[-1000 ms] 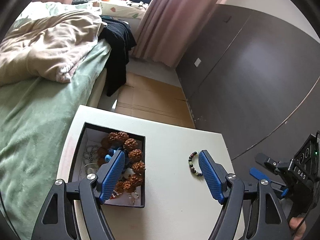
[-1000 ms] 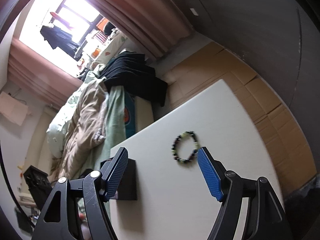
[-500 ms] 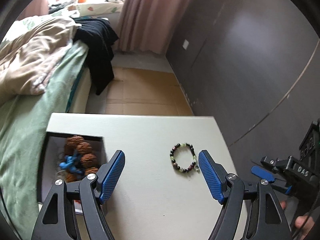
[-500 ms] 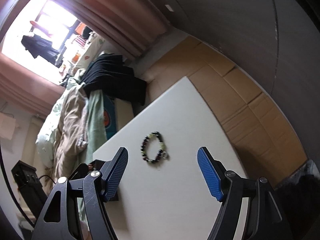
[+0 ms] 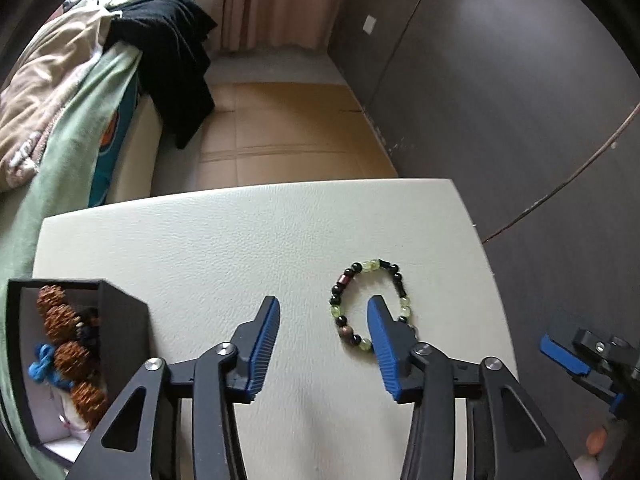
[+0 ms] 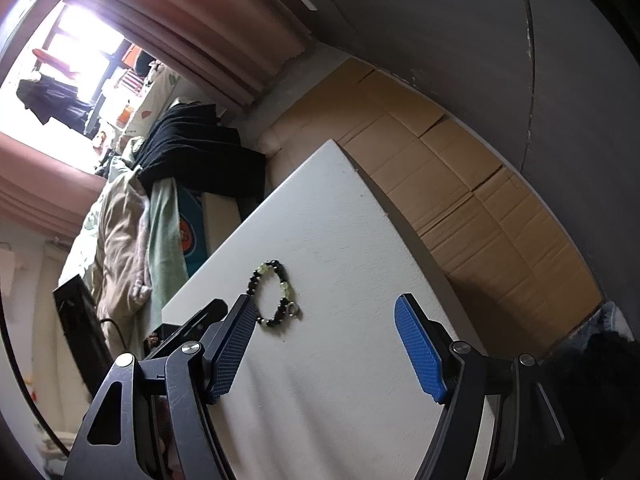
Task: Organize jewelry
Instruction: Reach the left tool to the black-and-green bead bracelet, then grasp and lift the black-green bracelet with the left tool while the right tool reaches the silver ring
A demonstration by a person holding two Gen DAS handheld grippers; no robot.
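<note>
Since the earlier frames our left gripper (image 5: pixel 323 314) swings from the black jewelry box (image 5: pixel 80 356) toward the beaded bracelet (image 5: pixel 370 304), its jaws just closing halfway, empty, the right finger inside the loop, while our right gripper (image 6: pixel 325 320) hangs wide and empty, so pickup looks imminent.

bracelet (image 5: pixel 370 302): green, black beads; table (image 5: pixel 240 248): cream; box (image 5: pixel 120 328): black

The left hand-held gripper (image 5: pixel 323 322) now sits lower, over the bracelet (image 5: pixel 370 304) instead of the box (image 5: pixel 76 356), its jaws narrowed.
</note>
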